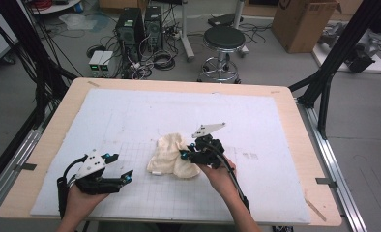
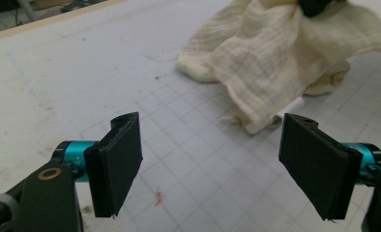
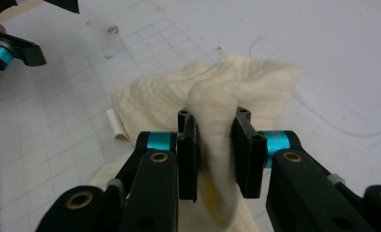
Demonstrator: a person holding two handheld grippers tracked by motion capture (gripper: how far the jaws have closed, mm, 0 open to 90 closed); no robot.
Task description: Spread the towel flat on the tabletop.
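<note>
The right gripper (image 3: 213, 154) pinches one thick fold of the cloth (image 1: 171, 155), which lies near the middle of the tabletop (image 1: 48, 145). The left gripper (image 2: 217, 164) is open, holding nothing. The fold may slip out if lifted; the grip looks shallow, perhaps.

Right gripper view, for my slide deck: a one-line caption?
Right gripper fingers pinch a fold of cream cloth above the gridded mat.

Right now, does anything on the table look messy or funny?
Yes. The cream cloth is crumpled in a heap on the white mat, not flat. The right gripper pinches a fold of it, so it bunches up. A few small brown specks dirty the mat. The left gripper is open beside the cloth, touching nothing.
</note>
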